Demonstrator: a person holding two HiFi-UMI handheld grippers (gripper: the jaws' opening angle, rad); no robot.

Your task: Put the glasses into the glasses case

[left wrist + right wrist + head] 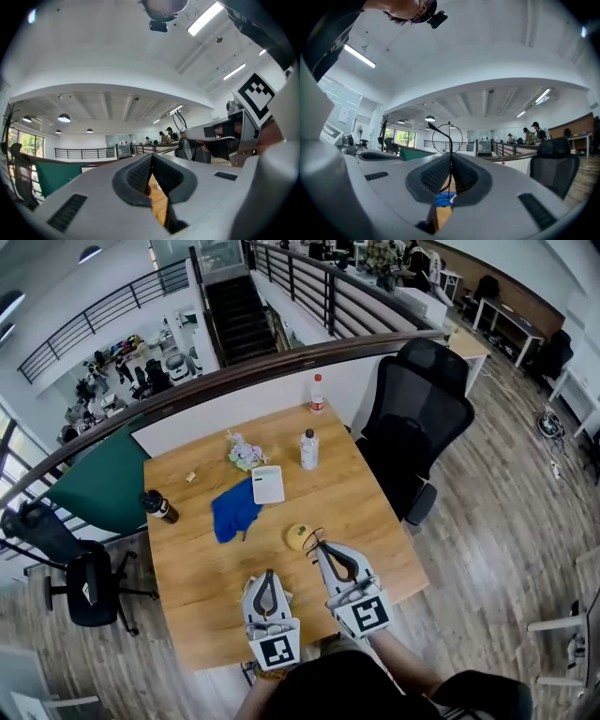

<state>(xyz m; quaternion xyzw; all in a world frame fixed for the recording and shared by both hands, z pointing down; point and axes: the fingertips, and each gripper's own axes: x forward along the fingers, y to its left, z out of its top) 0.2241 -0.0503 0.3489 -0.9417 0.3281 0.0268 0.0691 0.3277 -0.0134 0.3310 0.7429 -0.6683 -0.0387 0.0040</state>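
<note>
- Right gripper view: the right gripper has its fingers clenched on the thin black wire-rimmed glasses. One round rim and a curved temple stand up above the fingers, so the frame is carried clear of the bench for transfer.
- In the head view the right gripper sits over the near part of the light wooden bench. The glasses are at its tip, just beside a small round yellow object.
- The left gripper has its fingers pressed together with nothing between them. It is low over the bench, near the right one, probably ready to steady or open the case.
- The white flat rectangular box, likely the glasses case, lies further out, touching a crumpled blue cloth, so a reach across is needed.
- A clear plastic bottle, a dark bottle and a small bunch of pale flowers also stand on the bench.
- A black mesh office chair is at its side, on a wood-plank floor beside a curved railing over a lower level.
</note>
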